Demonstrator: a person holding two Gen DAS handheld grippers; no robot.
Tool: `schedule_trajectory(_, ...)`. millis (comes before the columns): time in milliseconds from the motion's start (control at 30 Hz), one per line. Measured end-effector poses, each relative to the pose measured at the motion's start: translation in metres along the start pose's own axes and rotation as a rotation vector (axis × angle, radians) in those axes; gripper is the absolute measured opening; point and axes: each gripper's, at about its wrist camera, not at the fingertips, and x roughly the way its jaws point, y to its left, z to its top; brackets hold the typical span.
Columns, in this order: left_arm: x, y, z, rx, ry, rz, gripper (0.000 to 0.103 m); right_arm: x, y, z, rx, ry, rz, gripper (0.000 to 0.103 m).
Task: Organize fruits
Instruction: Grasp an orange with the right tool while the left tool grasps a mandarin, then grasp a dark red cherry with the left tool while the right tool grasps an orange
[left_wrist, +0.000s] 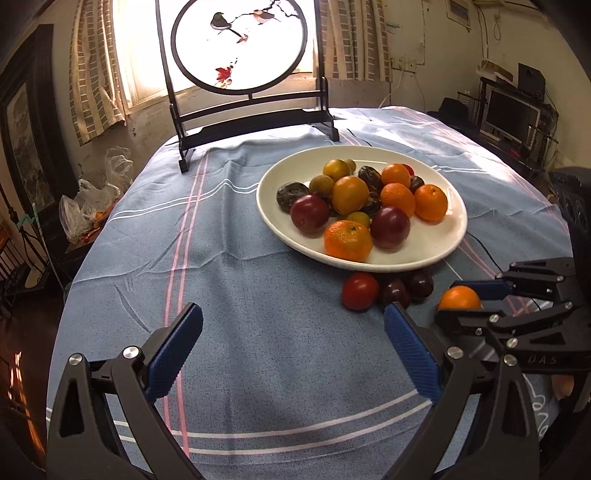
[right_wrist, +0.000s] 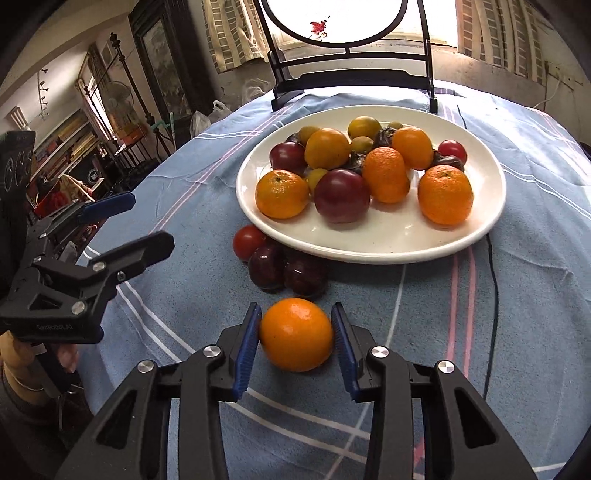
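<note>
So the orange was round, glossy and bright, sitting just in front of the white plate; right gripper clamped on it; left gripper spread wide, empty; its body read "GenRobot.AI".

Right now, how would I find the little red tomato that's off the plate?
Find the big white oval plate on the blue striped tablecloth. Beside its near rim lie three small fruits in a row. The small round red tomato is the leftmost, bright red and glossy, while the two round plums next to it are dark purple.
</note>
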Motion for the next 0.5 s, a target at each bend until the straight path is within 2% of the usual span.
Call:
schedule_trajectory(200, 0.006, -0.048, -0.008, 0.140, 0.014, -0.042, 0.096, -0.036, -0.052, -0.017, 0.118, -0.090, 0.021, 0.039)
schedule_trajectory(267, 0.011, -0.060, -0.006, 0.162, 0.016, -0.045, 0.092, -0.041, -0.063, -0.019, 0.137, -0.104, 0.017, 0.039)
schedule_trajectory(333, 0.020, -0.066, -0.001, 0.160, 0.043, -0.058, 0.073, -0.044, -0.071, -0.022, 0.157, -0.112, 0.037, 0.039)
schedule_trajectory(367, 0.025, -0.067, 0.001, 0.155, 0.062, -0.062, 0.069, -0.046, -0.074, -0.023, 0.166, -0.118, 0.050, 0.039)
schedule_trajectory(433, 0.038, -0.068, 0.003, 0.145, 0.101, -0.070, 0.047, -0.048, -0.075, -0.023, 0.170, -0.134, 0.075, 0.039)
schedule_trajectory(500, 0.043, -0.066, 0.005, 0.135, 0.107, -0.071, 0.043, -0.048, -0.075, -0.023, 0.168, -0.141, 0.087, 0.039)
